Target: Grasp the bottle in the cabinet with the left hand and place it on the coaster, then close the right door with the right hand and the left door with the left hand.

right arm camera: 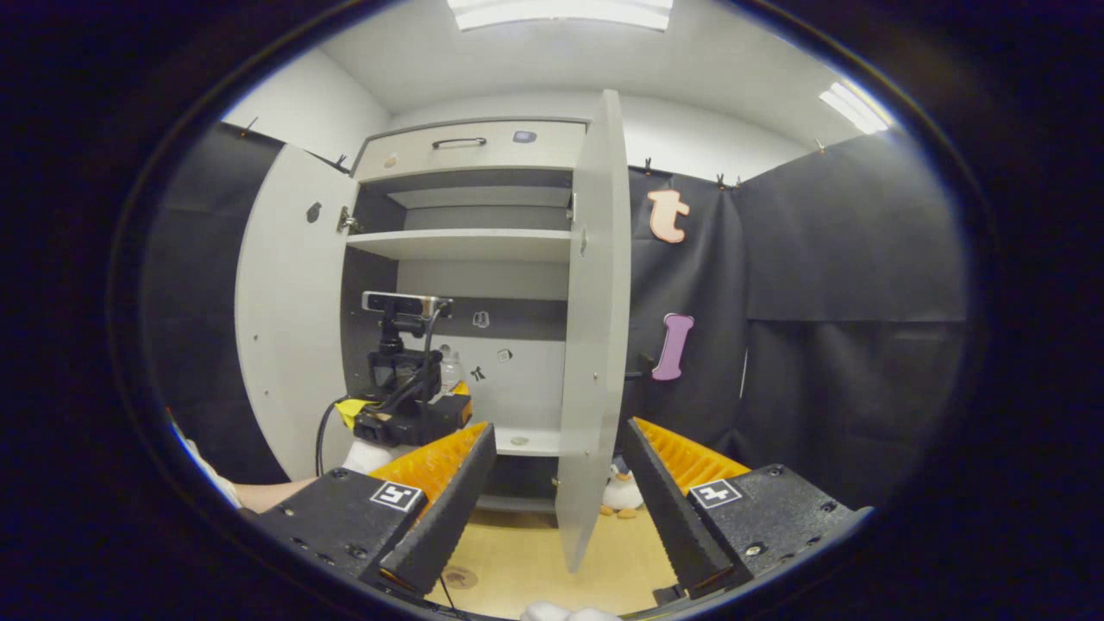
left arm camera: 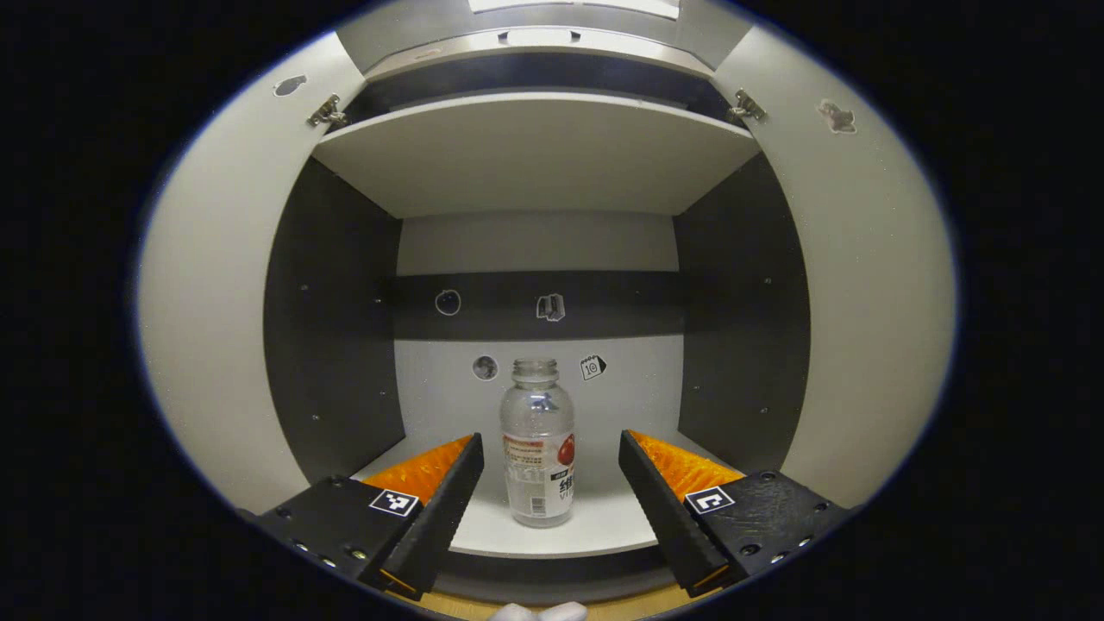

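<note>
We hold the left tongs (left arm camera: pixel 550 470) spread wide, one finger on each side of the clear drink bottle (left arm camera: pixel 538 444), which stands upright on the cabinet's lower shelf (left arm camera: pixel 595 526) just ahead, not yet touched, so they can slide around it. Our right tongs (right arm camera: pixel 559 470), also spread and empty, wait facing the edge of the right door (right arm camera: pixel 593 328), ready for closing it.

The bottle (left arm camera: pixel 538 444), standing between the left gripper's open jaws, wears a label (left arm camera: pixel 539 479) with print too small to read. On the cabinet's back wall above them, a tag-shaped sticker (left arm camera: pixel 592 367) shows what looks like "10".
</note>
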`<action>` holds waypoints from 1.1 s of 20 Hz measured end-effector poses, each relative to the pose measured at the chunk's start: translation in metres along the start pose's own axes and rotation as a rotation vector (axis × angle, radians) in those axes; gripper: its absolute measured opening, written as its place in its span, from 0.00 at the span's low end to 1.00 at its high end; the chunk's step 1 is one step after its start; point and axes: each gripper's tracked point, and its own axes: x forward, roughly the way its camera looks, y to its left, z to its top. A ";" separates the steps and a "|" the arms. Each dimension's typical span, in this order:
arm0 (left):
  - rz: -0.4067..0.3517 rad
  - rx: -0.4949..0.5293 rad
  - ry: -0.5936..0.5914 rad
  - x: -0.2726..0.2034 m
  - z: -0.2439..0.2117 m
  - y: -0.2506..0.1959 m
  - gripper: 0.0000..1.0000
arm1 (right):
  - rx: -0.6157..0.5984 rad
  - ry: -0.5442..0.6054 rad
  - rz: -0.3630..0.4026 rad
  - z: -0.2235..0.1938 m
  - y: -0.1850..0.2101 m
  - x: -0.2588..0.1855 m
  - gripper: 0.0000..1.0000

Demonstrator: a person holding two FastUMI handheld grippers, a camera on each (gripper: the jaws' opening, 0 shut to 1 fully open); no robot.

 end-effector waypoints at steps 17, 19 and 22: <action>0.051 0.051 0.008 0.078 -0.003 0.013 0.96 | 0.020 0.043 -0.046 -0.015 -0.012 -0.004 0.96; 0.052 0.054 0.021 0.078 -0.007 0.013 0.95 | 0.020 0.044 -0.043 -0.016 -0.011 -0.004 0.98; 0.062 0.057 0.032 0.078 -0.012 0.019 0.81 | 0.021 0.045 -0.037 -0.017 -0.011 -0.005 0.98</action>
